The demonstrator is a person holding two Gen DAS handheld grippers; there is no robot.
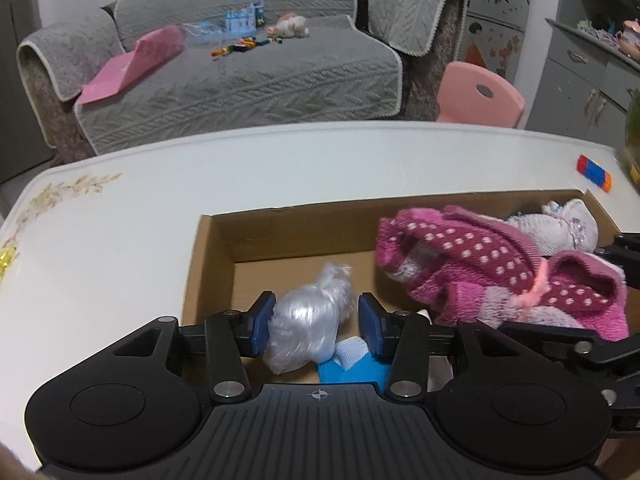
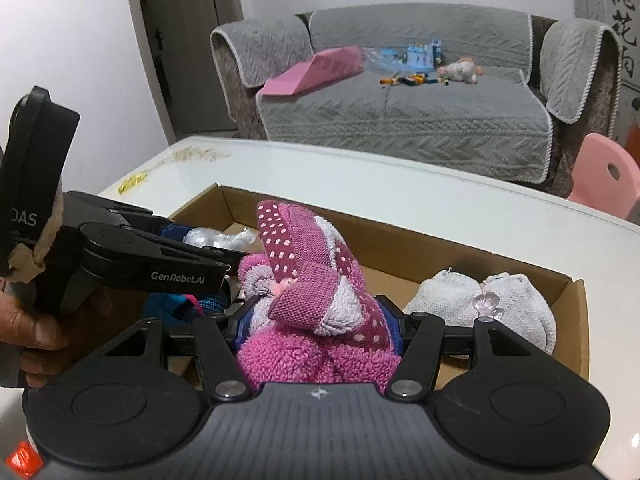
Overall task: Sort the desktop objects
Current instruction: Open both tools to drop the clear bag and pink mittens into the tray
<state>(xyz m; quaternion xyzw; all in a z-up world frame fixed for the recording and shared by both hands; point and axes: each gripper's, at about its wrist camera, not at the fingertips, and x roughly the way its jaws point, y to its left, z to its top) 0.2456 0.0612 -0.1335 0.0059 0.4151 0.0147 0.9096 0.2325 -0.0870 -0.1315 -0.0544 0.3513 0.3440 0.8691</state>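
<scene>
A cardboard box sits on the white table. My left gripper is over the box's left part, its blue pads around a clear crumpled plastic bag; the left pad touches it, the right pad stands slightly off. A blue-and-white sock lies under it. My right gripper is shut on pink dotted knitted socks, held over the box middle; they also show in the left wrist view. A white knitted item lies in the box's right end.
A small orange-and-blue block lies on the table at the far right. Beyond the table stand a grey sofa with toys and a pink chair. The left gripper body is close beside the right one.
</scene>
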